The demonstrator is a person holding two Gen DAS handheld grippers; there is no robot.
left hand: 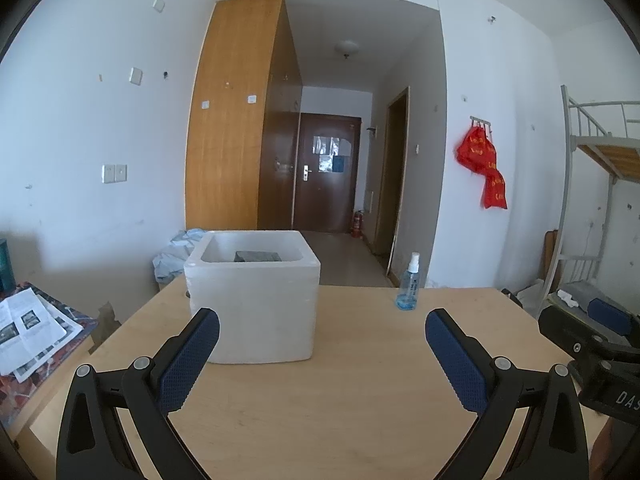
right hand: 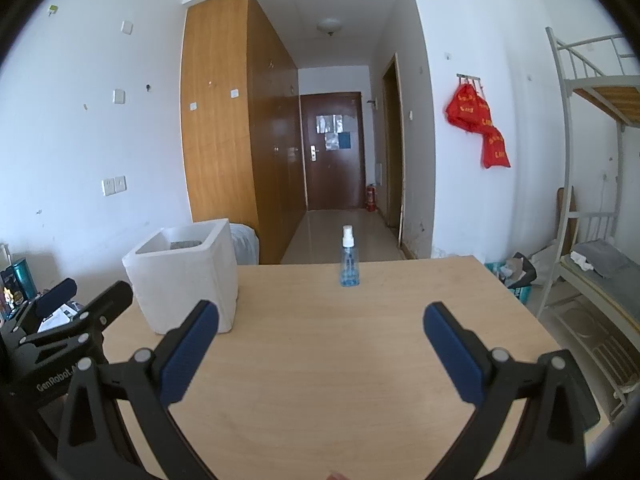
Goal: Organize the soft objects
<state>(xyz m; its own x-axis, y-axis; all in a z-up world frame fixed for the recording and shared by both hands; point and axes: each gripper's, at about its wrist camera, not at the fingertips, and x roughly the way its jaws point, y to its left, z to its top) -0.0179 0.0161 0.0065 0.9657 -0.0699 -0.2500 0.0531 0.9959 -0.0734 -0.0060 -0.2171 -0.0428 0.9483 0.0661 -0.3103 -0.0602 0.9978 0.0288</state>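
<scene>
**White foam box ahead-left, both grippers empty**

White foam box (left hand: 254,300) stands on the wooden table (left hand: 360,400), open top up. It sits straight ahead of the left gripper (left hand: 322,332), slightly left of its centreline, with that gripper's left finger (left hand: 192,356) overlapping the box's lower front corner in view; can't tell whether they touch. From the right gripper (right hand: 320,328) the same box (right hand: 184,276) lies ahead and well to the left. My read: the left gripper is the nearer one.

Gripper state:
- Left: jaws spread wide, nothing between them.
- Right: jaws spread wide, nothing between them. Each gripper shows at the edge of the other's view, side by side over the near table edge.

Box contents: one dark grey item (left hand: 258,256) low inside, only its top showing over the rim. It looks like a folded cloth or sponge block, long axis running left-right across the box, but it's too hidden to confirm. That's the only candidate soft object in reach. No other soft item on the table.

Also on the table: a blue spray bottle (right hand: 349,258), upright near the far edge, right of the box and well apart from it. Not part of the job, I'd say.

Judgement: any next move turns on the box opening. Approach has to come from above, over the rim, and the left gripper has the shorter path. Risk: the light foam box may slide or tip if a finger catches its wall.
</scene>
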